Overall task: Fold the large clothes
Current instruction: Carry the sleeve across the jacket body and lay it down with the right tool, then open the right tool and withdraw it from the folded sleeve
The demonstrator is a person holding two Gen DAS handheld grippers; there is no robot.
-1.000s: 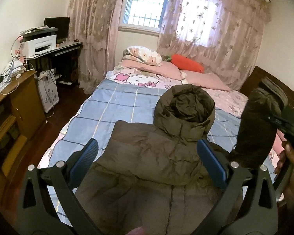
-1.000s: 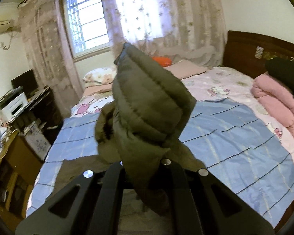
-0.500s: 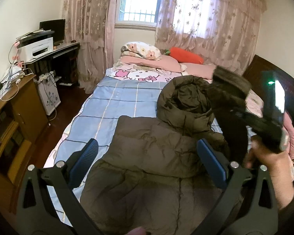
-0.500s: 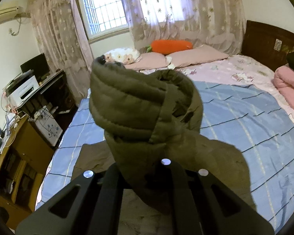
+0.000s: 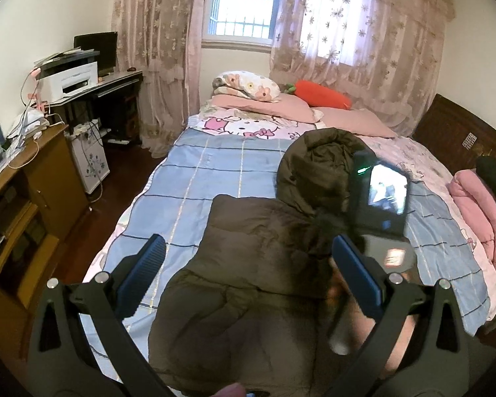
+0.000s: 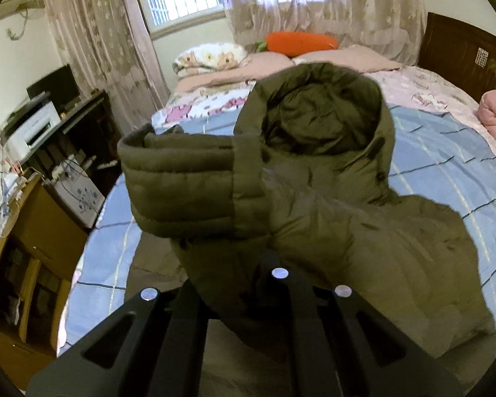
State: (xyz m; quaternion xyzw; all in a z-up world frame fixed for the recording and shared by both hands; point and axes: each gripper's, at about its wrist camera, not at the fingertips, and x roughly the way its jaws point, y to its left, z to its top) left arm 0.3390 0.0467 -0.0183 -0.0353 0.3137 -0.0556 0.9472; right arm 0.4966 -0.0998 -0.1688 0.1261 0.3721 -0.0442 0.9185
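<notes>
An olive hooded puffer jacket (image 5: 248, 264) lies flat on the blue checked bedspread (image 5: 195, 192), its hood (image 5: 317, 168) pointing toward the pillows. My left gripper (image 5: 251, 264) hovers open above the jacket's body, blue pads (image 5: 148, 264) wide apart with nothing between them. My right gripper (image 6: 238, 264) is shut on the jacket's sleeve (image 6: 188, 182); fabric hides its fingertips, and the cuff sticks out to the left above the jacket. In the left wrist view, the right gripper's camera housing with a lit screen (image 5: 387, 195) is low over the jacket's right shoulder.
Pillows (image 5: 244, 87) and an orange carrot plush (image 5: 324, 94) lie at the bed's head. A pink folded quilt (image 5: 479, 205) sits at the right edge by the dark headboard (image 5: 453, 132). A wooden cabinet (image 5: 33, 182) and a desk with a printer (image 5: 71, 79) stand left of the bed.
My right gripper has carried the sleeve from high at the jacket's right side down and leftward over the jacket; the cuff now points left instead of up. The left gripper has stayed open in place.
</notes>
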